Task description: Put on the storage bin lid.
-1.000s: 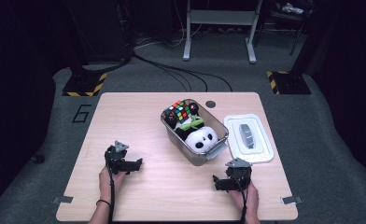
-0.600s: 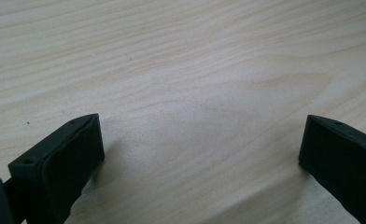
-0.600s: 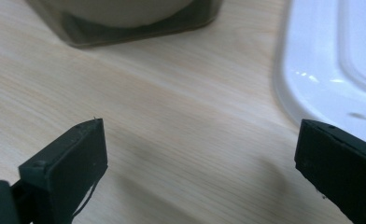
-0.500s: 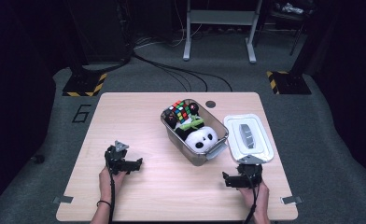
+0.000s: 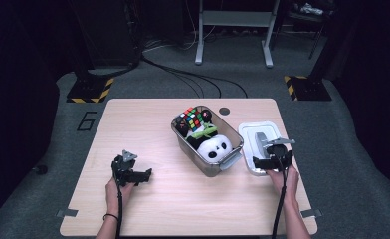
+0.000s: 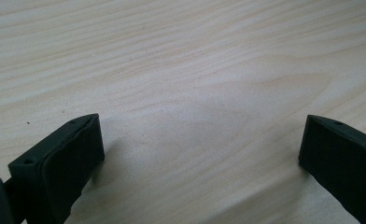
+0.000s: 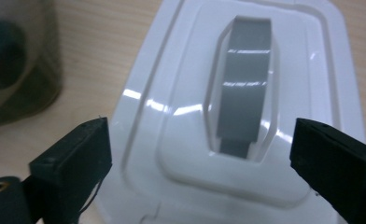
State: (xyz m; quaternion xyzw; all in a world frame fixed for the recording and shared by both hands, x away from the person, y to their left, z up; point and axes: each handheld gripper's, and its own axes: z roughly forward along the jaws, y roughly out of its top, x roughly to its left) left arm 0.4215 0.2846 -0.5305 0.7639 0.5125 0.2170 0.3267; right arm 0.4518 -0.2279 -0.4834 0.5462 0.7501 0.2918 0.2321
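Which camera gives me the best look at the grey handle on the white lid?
The right gripper view: the grey handle sits close up in its recess in the white lid, between the open jaws. The high view shows the lid small, beside the bin, its handle partly behind the right gripper. The left gripper view shows bare table.

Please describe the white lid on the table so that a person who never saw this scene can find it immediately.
Look at the wooden table and find the clear bin of toys near its middle. The lid lies flat on the table, to the right of that bin, with the right hand-held gripper above its near edge, jaws open. It is glossy white, rectangular with rounded corners, with a grey handle in its centre.
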